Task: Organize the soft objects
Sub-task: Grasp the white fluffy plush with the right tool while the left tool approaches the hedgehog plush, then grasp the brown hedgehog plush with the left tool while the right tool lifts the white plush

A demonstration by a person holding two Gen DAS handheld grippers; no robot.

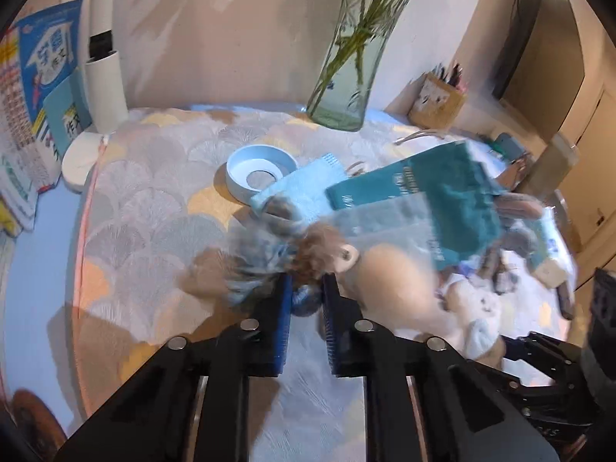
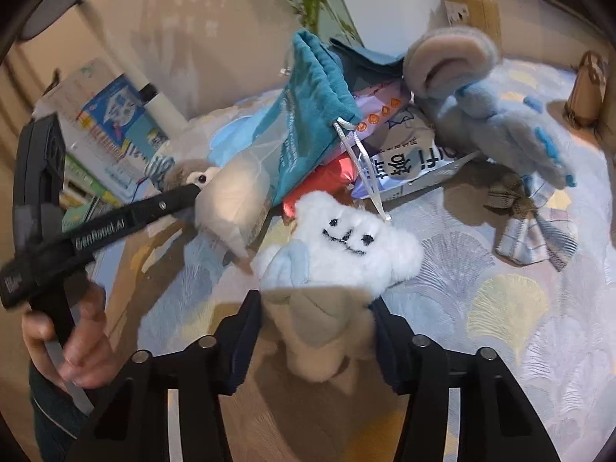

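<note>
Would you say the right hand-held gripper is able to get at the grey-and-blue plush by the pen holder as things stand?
Probably not yet: the right hand-held gripper is closed on the white plush. The grey-and-blue plush lies uncovered beyond it, so the path looks free once released.

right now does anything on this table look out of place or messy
Yes. The soft things lie in a heap: a teal drawstring pouch slumps over printed packets, with a grey-blue plush sprawled on them. A plaid bow lies loose on the tablecloth. The vase and blue ring stand upright.
</note>
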